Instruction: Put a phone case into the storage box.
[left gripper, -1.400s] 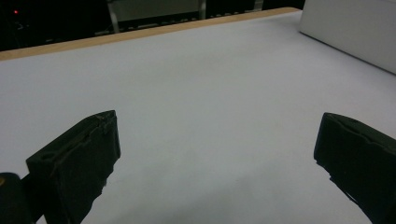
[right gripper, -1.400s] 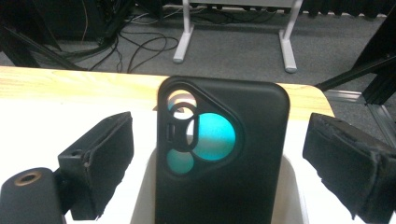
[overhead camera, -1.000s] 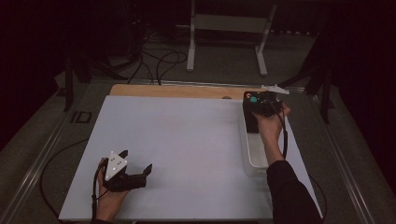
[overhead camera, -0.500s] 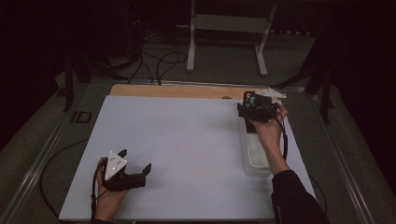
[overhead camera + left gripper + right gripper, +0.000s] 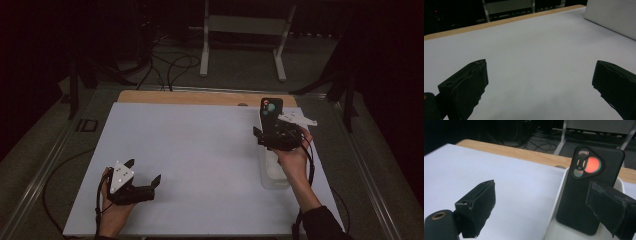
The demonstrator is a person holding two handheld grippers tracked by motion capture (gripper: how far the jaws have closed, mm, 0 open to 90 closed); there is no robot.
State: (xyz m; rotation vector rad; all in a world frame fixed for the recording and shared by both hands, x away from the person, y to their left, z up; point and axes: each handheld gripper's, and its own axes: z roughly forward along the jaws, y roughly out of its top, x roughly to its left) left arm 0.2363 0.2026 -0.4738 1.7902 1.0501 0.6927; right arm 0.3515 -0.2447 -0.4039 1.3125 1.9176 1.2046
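Two grippers are out over the white table [image 5: 200, 150], and the work sits with the right one. The right gripper [image 5: 541, 207] hovers above a shallow white tray [image 5: 274, 175] at the table's right side, its jaws spread wide with nothing between them. A black phone [image 5: 589, 192] stands nearly upright in the tray, camera cluster facing the gripper, its lower end resting on the tray floor. In the right gripper view the phone sits just behind the far jaw rather than in the middle of the gap; whether the jaw touches it I cannot tell.

That offset is the main worry, to my eye. If the jaws close from here, one pad would likely meet the phone first and push it sideways, and it could topple flat into the tray or slide against the tray wall. A pinch near the smooth lens cluster could also slip, since the case looks slick. A nudge of the tray itself might drag it toward the table edge, which is near.

The left gripper [image 5: 131, 186] rests low at the near left corner, well apart from all this, jaws wide and empty over bare table.
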